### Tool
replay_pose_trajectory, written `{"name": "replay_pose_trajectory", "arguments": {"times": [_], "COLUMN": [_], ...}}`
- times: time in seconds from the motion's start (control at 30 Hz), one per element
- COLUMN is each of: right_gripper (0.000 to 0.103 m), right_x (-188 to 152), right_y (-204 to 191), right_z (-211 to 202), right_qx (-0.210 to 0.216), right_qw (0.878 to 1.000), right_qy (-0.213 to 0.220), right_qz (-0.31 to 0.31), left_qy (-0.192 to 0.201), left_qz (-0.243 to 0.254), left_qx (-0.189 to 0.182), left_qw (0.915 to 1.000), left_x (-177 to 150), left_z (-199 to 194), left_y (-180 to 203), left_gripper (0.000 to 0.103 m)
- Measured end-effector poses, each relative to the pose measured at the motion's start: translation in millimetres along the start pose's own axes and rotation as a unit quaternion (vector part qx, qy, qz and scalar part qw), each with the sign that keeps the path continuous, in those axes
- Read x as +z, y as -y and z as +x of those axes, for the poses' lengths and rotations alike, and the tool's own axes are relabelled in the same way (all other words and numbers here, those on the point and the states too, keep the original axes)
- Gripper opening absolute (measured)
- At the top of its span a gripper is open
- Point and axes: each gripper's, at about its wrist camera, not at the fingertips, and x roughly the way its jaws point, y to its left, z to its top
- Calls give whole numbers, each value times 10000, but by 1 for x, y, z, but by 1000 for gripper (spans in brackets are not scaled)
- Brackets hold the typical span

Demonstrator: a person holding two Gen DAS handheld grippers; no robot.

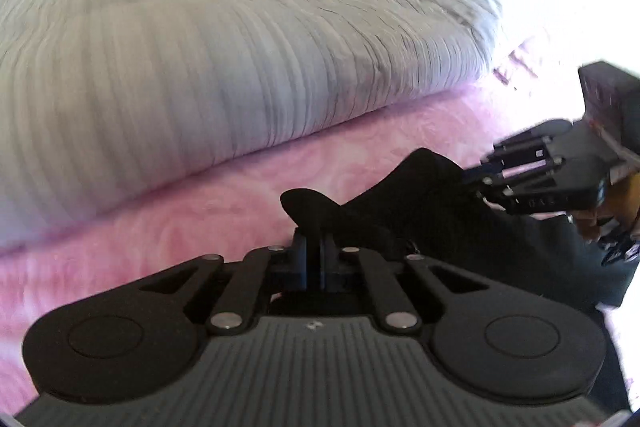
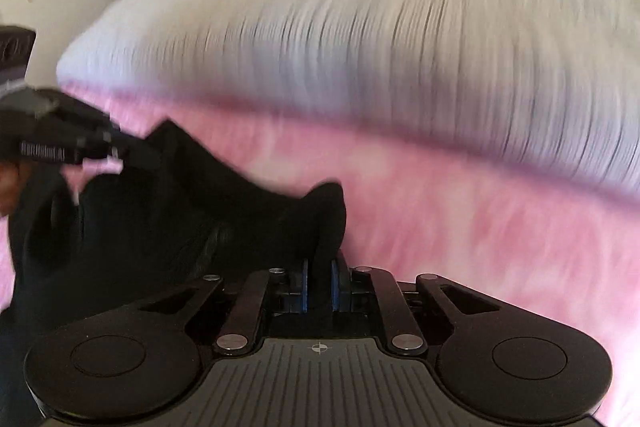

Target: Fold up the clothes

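Left gripper [image 1: 316, 247] pinching black garment [image 1: 420, 203], right gripper [image 2: 319, 287] likewise

Garment [image 1: 420, 211] lies on the bedspread [image 1: 160, 247] before the folded quilt [image 1: 200, 67], one edge nipped in the left gripper [image 1: 316, 247] at its left, another in the right gripper [image 2: 319, 283] at its right; quilt rests on the bedspread behind.

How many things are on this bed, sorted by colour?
Black: 1, the garment, pinched by both the left gripper and the right gripper
Pink: 1, the bedspread
Grey: 1, the striped duvet
Total: 3
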Motion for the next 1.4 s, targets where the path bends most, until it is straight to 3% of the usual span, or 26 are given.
{"name": "replay_pose_trajectory", "arguments": {"times": [0.07,0.1,0.13,0.2,0.27,0.33,0.43,0.53,0.63,0.73,0.83,0.93,1.0,1.1,1.17,1.23,1.3,1.4], "right_gripper": [11,20,38,56,58,59,63,63,64,64,65,65,65,66,67,67,68,68], "right_x": [-2,-4,-8,-17,-31,-55,-100,-142,-148,-150,-151,-150,-150,-150,-146,-146,-143,-135], "right_y": [-2,-3,-4,-7,-13,-20,-26,-32,-57,-85,-129,-185,-225,-280,-313,-347,-371,-401], "right_z": [14,20,23,9,-15,-36,-45,-46,-63,-77,-85,-82,-77,-67,-53,-41,-29,-17], "right_qx": [-174,-291,-514,-935,-1238,-1256,-1083,-1291,-1501,-1656,-1562,-1408,-1328,-1188,-1082,-948,-832,-699], "right_qw": [9997,9992,9980,9955,9912,9887,9866,9812,9799,9781,9801,9842,9865,9889,9901,9915,9925,9936], "right_qy": [-175,-272,-356,-107,216,328,36,-575,-555,-592,-582,-633,-669,-668,-691,-759,-832,-876], "right_qz": [-67,-100,-111,65,409,752,1216,1316,1193,1111,1075,871,687,598,559,458,322,137], "left_qy": [-265,-413,-433,-256,-63,137,183,25,-304,-905,-1036,-799,-656,-588,-572,-642,-691,-1028], "left_qz": [-51,-162,-187,-204,-396,-755,-1201,-1307,-974,-440,-479,-836,-1045,-1098,-1170,-1367,-1532,-1733], "left_qx": [219,343,471,567,650,777,1069,1615,2480,3350,3580,3461,3308,2854,2240,1810,1549,1746], "left_qw": [9994,9984,9978,9979,9971,9940,9868,9782,9634,9368,9267,9310,9356,9503,9659,9718,9735,9638], "left_x": [-2,-6,-11,-25,-44,-71,-118,-177,-232,-271,-293,-297,-297,-294,-292,-292,-291,-281], "left_z": [18,26,26,13,-13,-47,-103,-160,-212,-247,-279,-302,-309,-304,-299,-294,-293,-322], "left_y": [0,-2,-4,-6,-13,-21,-26,-39,-64,-99,-151,-217,-258,-307,-336,-349,-354,-339], "left_gripper": [10,16,18,23,31,33,35,41,46,48,53,63,64,64,61,31,18,15]}}
